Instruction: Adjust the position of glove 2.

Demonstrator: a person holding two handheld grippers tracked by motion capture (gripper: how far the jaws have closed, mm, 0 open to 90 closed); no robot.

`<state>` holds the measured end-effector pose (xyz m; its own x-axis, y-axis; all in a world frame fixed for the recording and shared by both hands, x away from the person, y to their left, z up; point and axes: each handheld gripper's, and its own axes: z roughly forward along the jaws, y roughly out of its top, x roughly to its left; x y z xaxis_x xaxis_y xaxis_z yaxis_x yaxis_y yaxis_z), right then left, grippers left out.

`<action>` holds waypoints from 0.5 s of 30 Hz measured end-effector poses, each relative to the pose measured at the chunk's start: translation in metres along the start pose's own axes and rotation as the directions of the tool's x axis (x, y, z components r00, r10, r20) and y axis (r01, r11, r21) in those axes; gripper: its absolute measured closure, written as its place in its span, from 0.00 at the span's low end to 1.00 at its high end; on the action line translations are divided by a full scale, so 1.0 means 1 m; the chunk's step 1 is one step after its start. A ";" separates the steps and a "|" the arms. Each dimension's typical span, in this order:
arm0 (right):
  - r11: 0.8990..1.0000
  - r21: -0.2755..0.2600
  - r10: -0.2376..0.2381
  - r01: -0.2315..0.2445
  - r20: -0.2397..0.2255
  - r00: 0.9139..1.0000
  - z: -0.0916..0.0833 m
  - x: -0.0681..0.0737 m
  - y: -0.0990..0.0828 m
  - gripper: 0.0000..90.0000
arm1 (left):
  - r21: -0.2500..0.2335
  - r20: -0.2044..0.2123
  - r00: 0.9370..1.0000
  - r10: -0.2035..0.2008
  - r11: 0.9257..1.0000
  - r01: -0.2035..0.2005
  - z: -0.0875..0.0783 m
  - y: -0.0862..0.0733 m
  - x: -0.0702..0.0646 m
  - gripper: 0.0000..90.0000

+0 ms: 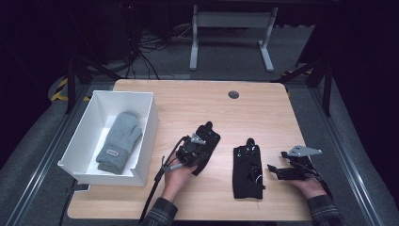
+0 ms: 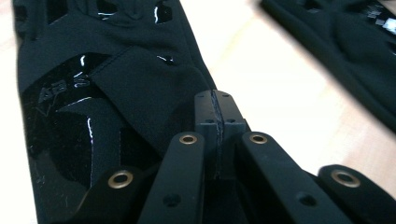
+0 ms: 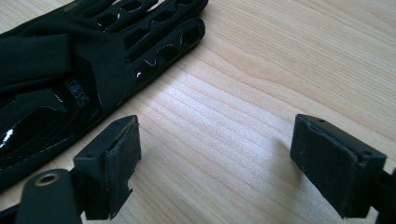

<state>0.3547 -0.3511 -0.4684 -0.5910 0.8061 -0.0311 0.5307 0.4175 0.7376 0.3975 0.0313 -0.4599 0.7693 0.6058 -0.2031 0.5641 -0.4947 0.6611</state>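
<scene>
A black glove point(image 1: 207, 135) with glossy print lies left of the table's middle, and my left gripper point(image 1: 200, 147) sits on top of it. In the left gripper view the jaws point(image 2: 217, 100) are pressed together, and a fold of that glove point(image 2: 116, 93) runs up to their tips. A second black glove point(image 1: 247, 172) lies flat to the right, also seen at the edge of the left gripper view point(image 2: 336, 42). My right gripper point(image 1: 274, 169) rests just right of that glove, jaws wide apart over bare wood point(image 3: 215, 158), beside the glove's fingers point(image 3: 70, 70).
A white box point(image 1: 147, 136) stands at the table's left edge with a grey knitted mitten point(image 1: 120, 141) inside. The wooden table point(image 1: 254, 113) has a round cable hole point(image 1: 233, 94) near its far edge. Cables and a desk frame lie on the floor beyond.
</scene>
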 end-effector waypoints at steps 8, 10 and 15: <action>1.000 0.000 -0.001 0.001 0.000 1.000 0.000 0.000 0.000 0.19 | -0.037 -0.052 0.998 0.035 0.999 -0.037 -0.022 0.009 0.001 1.00; 1.000 0.000 0.000 0.000 0.000 1.000 0.000 0.000 0.000 0.19 | -0.026 -0.097 0.995 0.019 0.999 -0.021 -0.027 0.010 0.012 1.00; 1.000 -0.001 -0.006 0.006 -0.005 1.000 0.000 0.000 0.000 0.18 | 0.011 -0.144 0.989 -0.031 0.999 0.033 -0.027 0.007 0.040 1.00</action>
<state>0.3547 -0.3509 -0.4685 -0.5972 0.8015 -0.0317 0.5268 0.4217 0.7380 0.4242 0.0691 -0.4439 0.6999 0.7045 -0.1173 0.5926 -0.4812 0.6459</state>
